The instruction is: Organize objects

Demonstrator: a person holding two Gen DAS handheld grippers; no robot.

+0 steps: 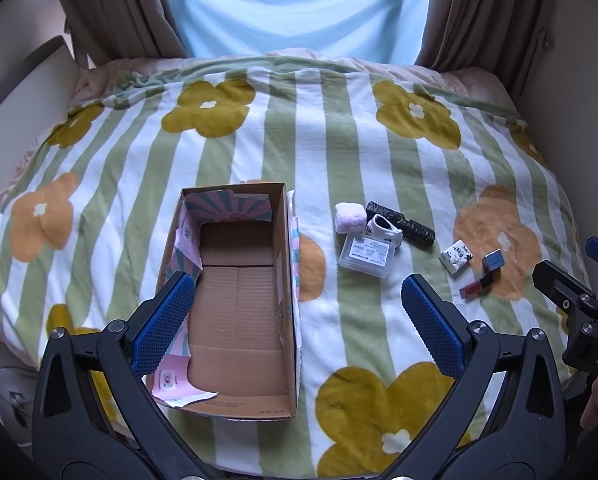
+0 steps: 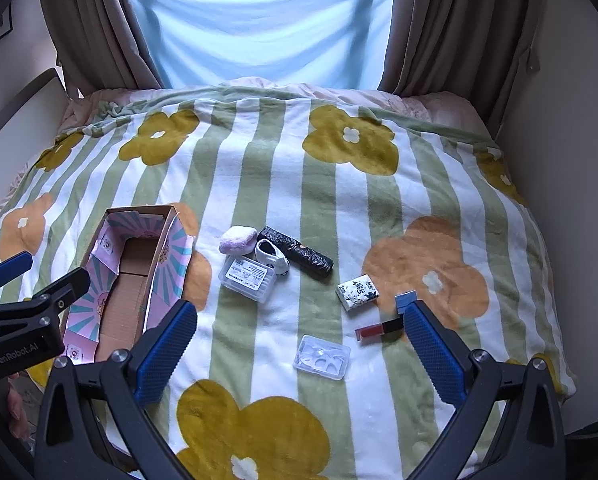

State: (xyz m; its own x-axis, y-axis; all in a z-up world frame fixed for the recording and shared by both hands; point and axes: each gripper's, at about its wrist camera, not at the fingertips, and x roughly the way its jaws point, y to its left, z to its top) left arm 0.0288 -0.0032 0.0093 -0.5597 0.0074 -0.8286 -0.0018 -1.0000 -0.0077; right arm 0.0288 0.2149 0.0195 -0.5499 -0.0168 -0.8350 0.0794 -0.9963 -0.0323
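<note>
An open cardboard box [image 1: 239,304] [image 2: 129,280] lies empty on the striped flower blanket. To its right lie a pink puff [image 1: 350,217] [image 2: 238,239], a black roll [image 1: 403,223] [image 2: 299,257], a small white sock [image 1: 383,230] [image 2: 273,258], a clear labelled case [image 1: 365,255] [image 2: 247,279], a patterned tissue pack [image 1: 455,257] [image 2: 358,292], a blue cube [image 1: 493,260] [image 2: 405,300] and a red lipstick [image 1: 477,283] [image 2: 379,329]. A second clear case [image 2: 322,357] lies near my right gripper [image 2: 301,354]. My left gripper [image 1: 297,322] hovers open over the box's right wall. Both hold nothing.
The blanket [image 1: 339,152] covers a bed that ends at a curtained window [image 1: 299,0]. A wall runs along the right side and a pale headboard-like panel [image 1: 19,112] along the left. The far half of the blanket holds no objects.
</note>
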